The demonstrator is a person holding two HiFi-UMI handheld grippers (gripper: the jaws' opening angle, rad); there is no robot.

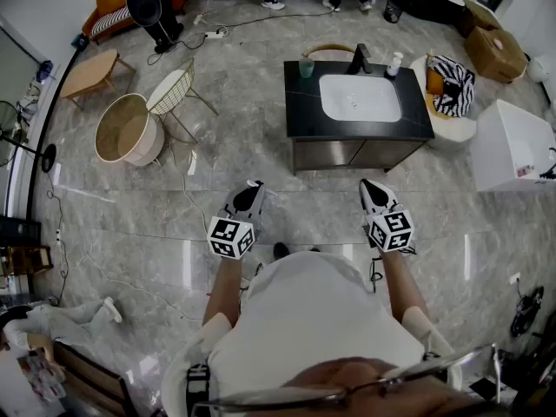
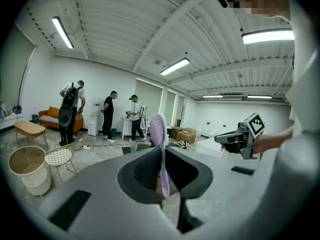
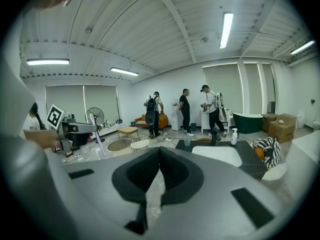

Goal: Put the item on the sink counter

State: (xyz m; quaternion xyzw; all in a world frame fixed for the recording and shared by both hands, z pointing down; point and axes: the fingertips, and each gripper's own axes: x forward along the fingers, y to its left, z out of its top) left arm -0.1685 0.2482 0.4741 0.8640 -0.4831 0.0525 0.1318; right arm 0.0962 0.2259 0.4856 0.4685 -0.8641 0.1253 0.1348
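A lilac brush (image 2: 158, 131) stands upright between the jaws of my left gripper (image 2: 161, 153), which is shut on its handle. From the right gripper view, the same brush (image 3: 100, 141) hangs below the left gripper (image 3: 82, 129). In the head view, the left gripper (image 1: 252, 187) and right gripper (image 1: 369, 184) are held side by side over the marble floor, a good step short of the black sink counter (image 1: 300, 102). My right gripper (image 3: 159, 151) is shut with nothing in it.
On the counter are a white basin (image 1: 360, 98), a green cup (image 1: 307, 66), a faucet (image 1: 360, 57) and a soap bottle (image 1: 395, 62). A wire chair (image 1: 174, 89) and round tub (image 1: 126, 129) stand left; a striped bag (image 1: 452, 85) and white box (image 1: 521, 146) stand right. People stand at the back.
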